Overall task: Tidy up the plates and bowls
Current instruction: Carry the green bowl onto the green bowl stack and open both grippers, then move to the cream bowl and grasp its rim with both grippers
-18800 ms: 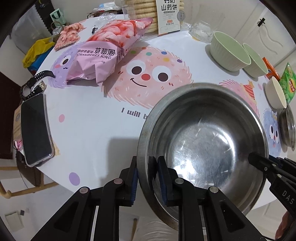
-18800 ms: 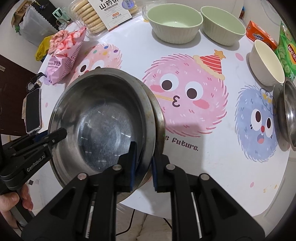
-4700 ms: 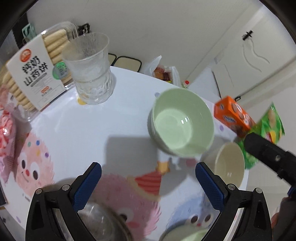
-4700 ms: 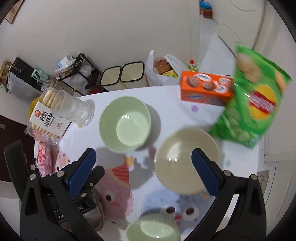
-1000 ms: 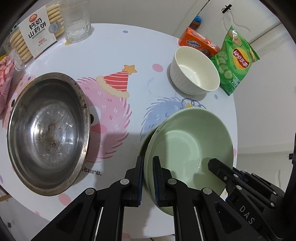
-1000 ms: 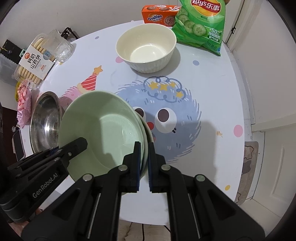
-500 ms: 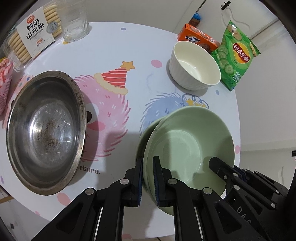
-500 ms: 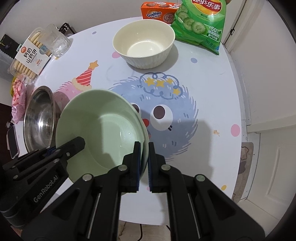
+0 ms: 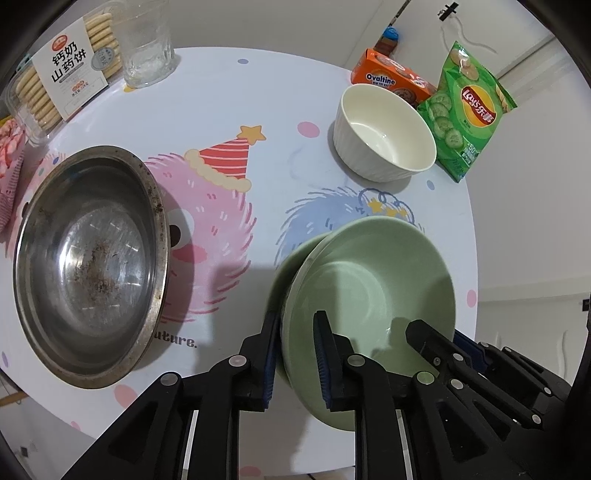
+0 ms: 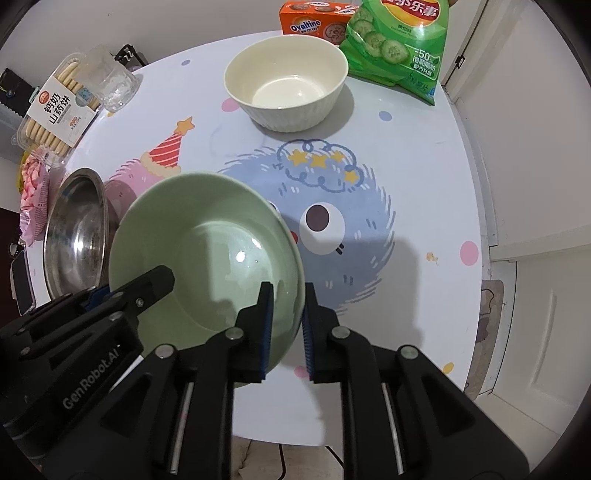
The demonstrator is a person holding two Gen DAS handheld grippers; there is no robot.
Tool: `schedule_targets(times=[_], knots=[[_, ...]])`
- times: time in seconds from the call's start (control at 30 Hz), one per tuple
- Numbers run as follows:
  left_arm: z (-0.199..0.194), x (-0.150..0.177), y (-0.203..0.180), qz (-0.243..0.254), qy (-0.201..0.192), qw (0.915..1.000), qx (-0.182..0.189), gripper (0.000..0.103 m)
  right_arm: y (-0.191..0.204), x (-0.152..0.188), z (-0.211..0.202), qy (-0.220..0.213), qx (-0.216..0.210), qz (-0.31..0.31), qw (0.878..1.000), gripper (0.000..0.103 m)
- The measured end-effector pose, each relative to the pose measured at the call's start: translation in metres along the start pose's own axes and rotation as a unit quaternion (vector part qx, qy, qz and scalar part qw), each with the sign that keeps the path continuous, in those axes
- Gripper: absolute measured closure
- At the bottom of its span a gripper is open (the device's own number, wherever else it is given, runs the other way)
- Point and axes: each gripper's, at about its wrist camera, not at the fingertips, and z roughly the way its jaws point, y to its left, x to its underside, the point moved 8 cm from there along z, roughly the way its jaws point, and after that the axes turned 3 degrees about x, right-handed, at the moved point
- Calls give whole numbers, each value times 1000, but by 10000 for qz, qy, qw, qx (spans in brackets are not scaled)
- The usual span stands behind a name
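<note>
Though both just loosening: L tool (image 9: pixel 295 350) & R tool (image 10: pixel 286 325), slightly spread astride glossy green bowl (image 9: pixel 369 280) rim.

A home dining corner: a round white table (image 9: pixel 229 92) printed with pastel cartoon fuzz-monsters stands against plain white walls. Snacks ring its far edge, ahead of the hand-held tools — a clear plastic tray of finger biscuits with a Chinese label (image 9: pixel 59 85) far left, a ribbed clear drinking glass (image 9: pixel 146 51) beside it, an orange Ovaltine biscuit box (image 10: pixel 314 22) and a green bag of cucumber crisps (image 10: pixel 402 40) far right. Household tableware sits among them: a worn stainless-steel basin (image 9: pixel 88 266) to the left, a ribbed cream ceramic bowl (image 10: pixel 288 81) ahead. A white panelled door (image 10: pixel 532 221) shows at right.
</note>
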Motion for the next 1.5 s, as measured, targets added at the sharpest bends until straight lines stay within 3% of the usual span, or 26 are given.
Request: schedule_targets(times=[0.07,0.2,0.4,0.5,0.6,0.67,0.7,0.73,0.8,0.9,1.1,1.2,1.5], knots=[[-2,-1,-1,10,-14,10000,17,79,-2,-1,-1,-17,-32,37,10000,86],[-11,-5,-5,72,-177,9998,12,57,-3,-3,-5,-52,-93,100,9999,85],[-24,-15,-2,60,-390,9992,43,44,-6,-7,-11,-107,-194,219,9995,81],[-32,-21,1,17,-475,9988,81,34,-10,-11,-18,-199,-273,355,9988,69],[-39,-32,6,-61,-595,9981,111,14,-20,-19,-24,-257,-364,610,9971,50],[-42,-39,9,-131,-628,9978,176,2,-30,-26,-27,-265,-435,789,9956,25],[-43,-44,10,-143,-642,9977,144,0,-36,-30,-30,-315,-466,866,9947,19],[-44,-48,10,-124,-653,9977,127,0,-41,-34,-32,-367,-472,934,9938,13],[-43,-55,10,-80,-640,9979,104,0,-52,-45,-37,-453,-504,1058,9921,12],[-38,-69,6,36,-520,9986,29,0,-64,-64,-43,-568,-512,1212,9897,0],[-16,-97,-9,364,-218,9991,-98,0,-75,-103,-35,-560,-788,1534,9834,1],[3,-111,-19,661,62,9977,-168,0,-76,-119,-22,-414,-671,1590,9841,1],[45,-152,-28,1063,422,9926,-397,1,-67,-155,16,-43,-616,1474,9871,1]])
